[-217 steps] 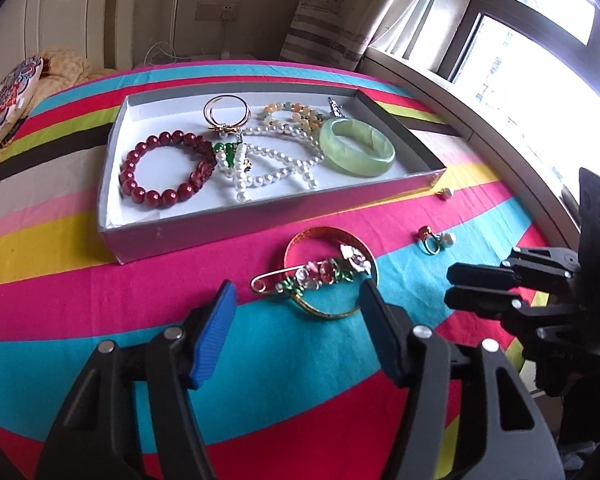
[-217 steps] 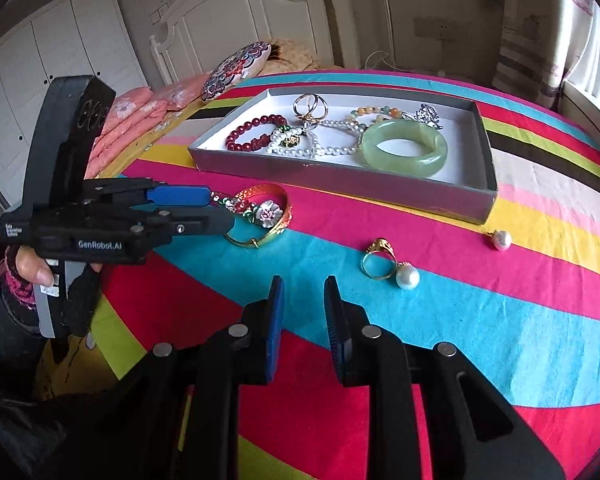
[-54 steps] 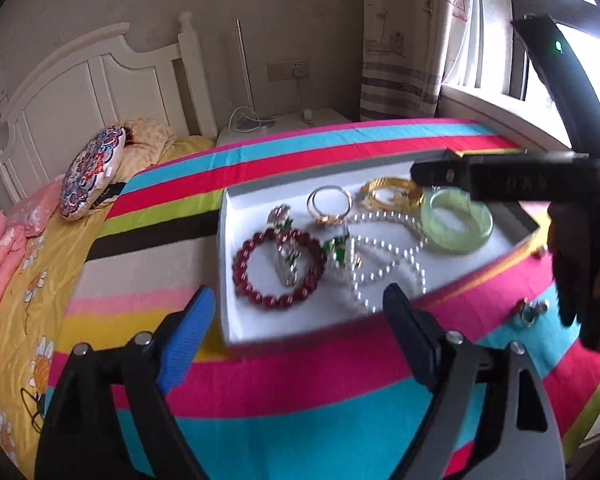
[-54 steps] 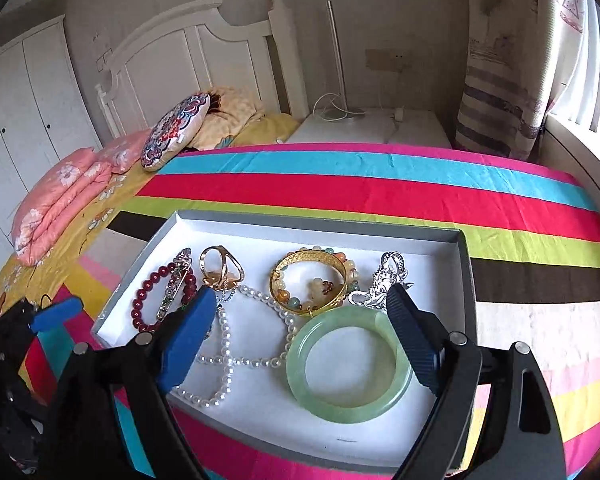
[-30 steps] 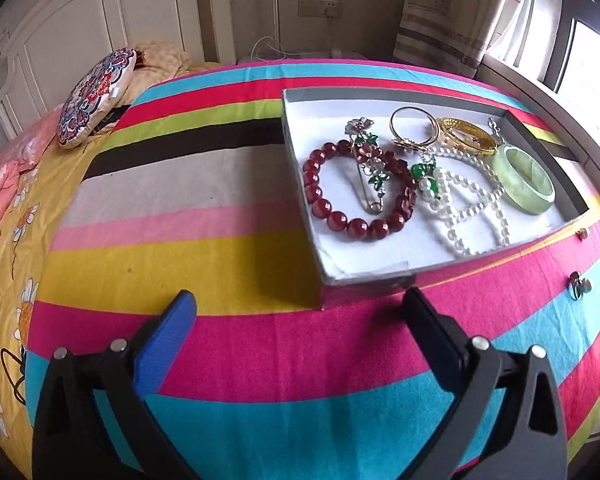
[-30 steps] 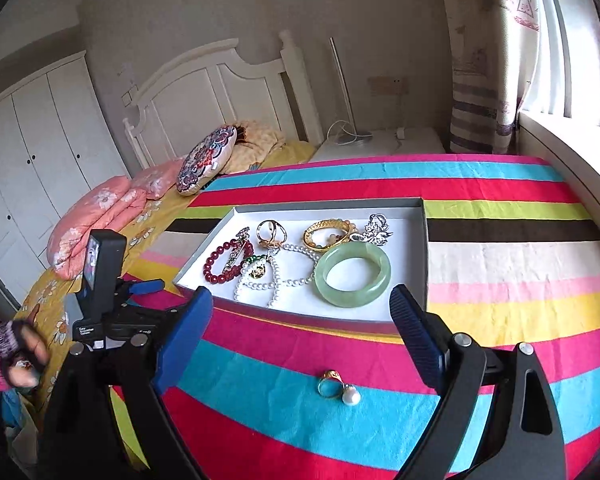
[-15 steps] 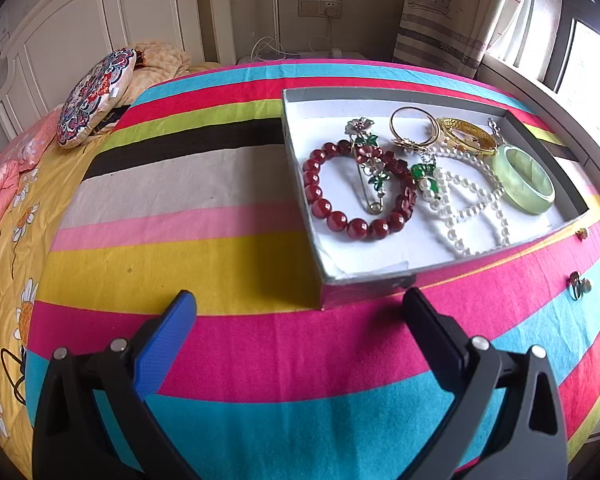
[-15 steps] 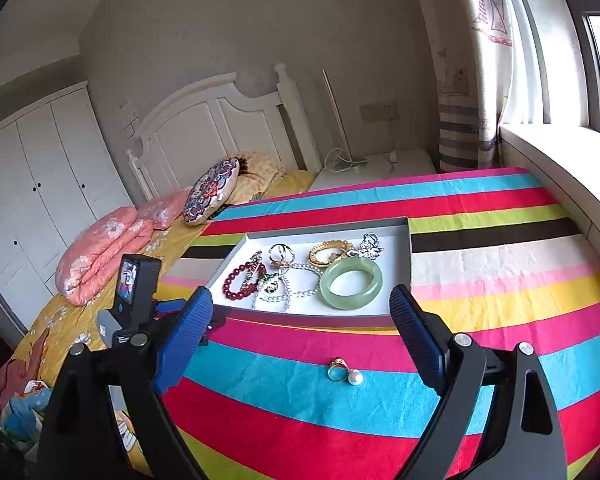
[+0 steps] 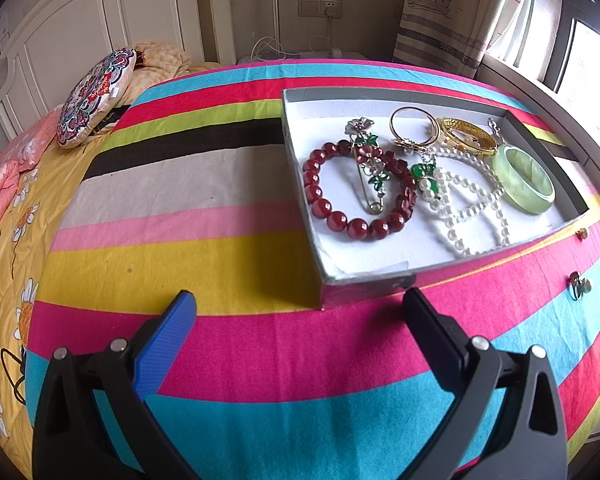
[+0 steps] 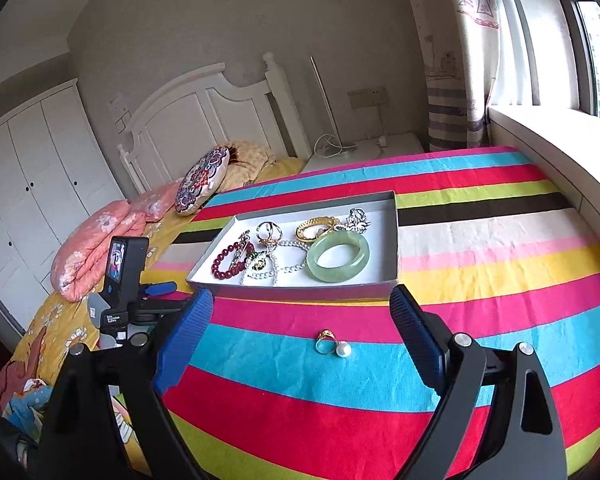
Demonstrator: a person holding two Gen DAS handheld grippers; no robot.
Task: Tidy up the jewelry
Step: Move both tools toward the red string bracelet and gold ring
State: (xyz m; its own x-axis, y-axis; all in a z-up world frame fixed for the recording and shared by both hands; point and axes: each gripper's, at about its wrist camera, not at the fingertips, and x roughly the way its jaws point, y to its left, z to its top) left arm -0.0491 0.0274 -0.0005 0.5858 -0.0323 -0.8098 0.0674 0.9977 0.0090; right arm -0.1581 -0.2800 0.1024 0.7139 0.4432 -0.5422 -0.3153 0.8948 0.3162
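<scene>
Jewelry tray (image 10: 300,290) sits on the striped bed (image 10: 480,264) ahead of my right claw (image 10: 300,320) and left claw (image 9: 300,308), both angled downward, released, empty.

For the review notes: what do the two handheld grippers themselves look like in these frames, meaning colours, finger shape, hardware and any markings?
Both are black plastic two-finger units. On the left gripper and the right gripper, the fingers carry ribbed blue pads, and round silver bolts mark the pivots. Seen from the right wrist, the left unit has an upright black body with a small lit screen and a white label with small print, unreadable. No cables, hands or sleeves are visible.
</scene>
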